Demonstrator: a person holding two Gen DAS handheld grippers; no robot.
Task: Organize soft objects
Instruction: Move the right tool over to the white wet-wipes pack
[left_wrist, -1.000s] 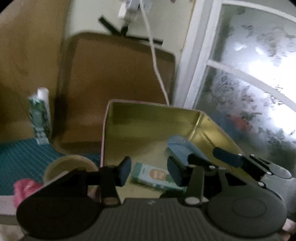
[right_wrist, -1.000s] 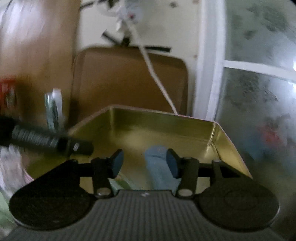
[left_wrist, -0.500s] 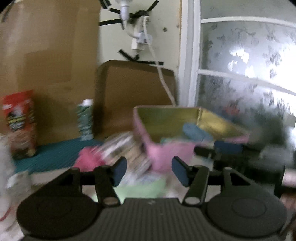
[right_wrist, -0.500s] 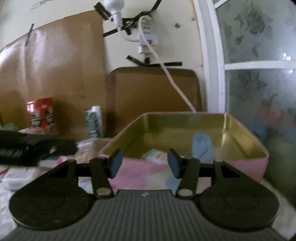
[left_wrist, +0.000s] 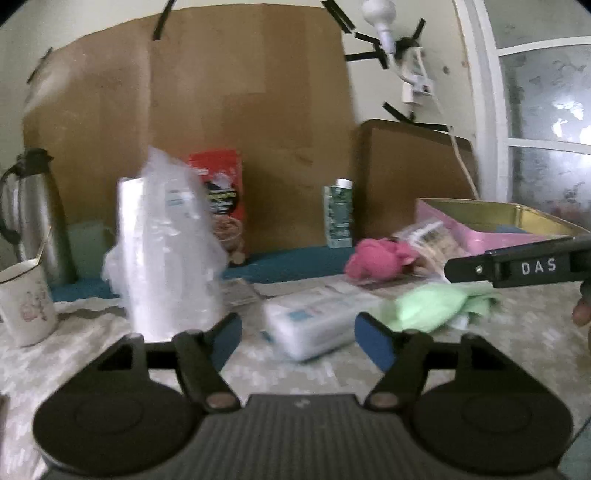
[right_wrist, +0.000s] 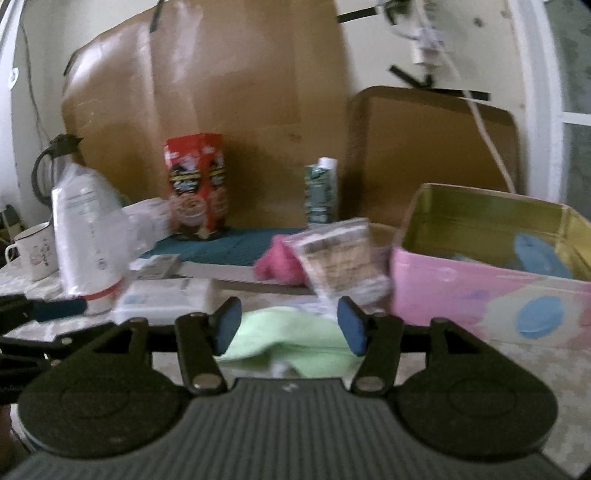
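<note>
The left gripper (left_wrist: 297, 339) hangs spread and empty above the table (left_wrist: 74, 354), its jaws having just been opening; a white wipes pack (left_wrist: 314, 325) lies just beyond the fingertips at 12 o'clock. The right gripper (right_wrist: 290, 326) is also spread, its jaws having just been opening too, holding nothing, with a light green cloth (right_wrist: 291, 343) lying between and below its pads. A pink soft object (right_wrist: 277, 264) sits at 12 o'clock past the cloth, beside a clear packet (right_wrist: 341, 258). At 2 o'clock stands the pink tin box (right_wrist: 480, 295), with something blue (right_wrist: 535, 254) inside.

Crumpled green cloth (right_wrist: 291, 339) beside pink tin (right_wrist: 480, 295)
</note>
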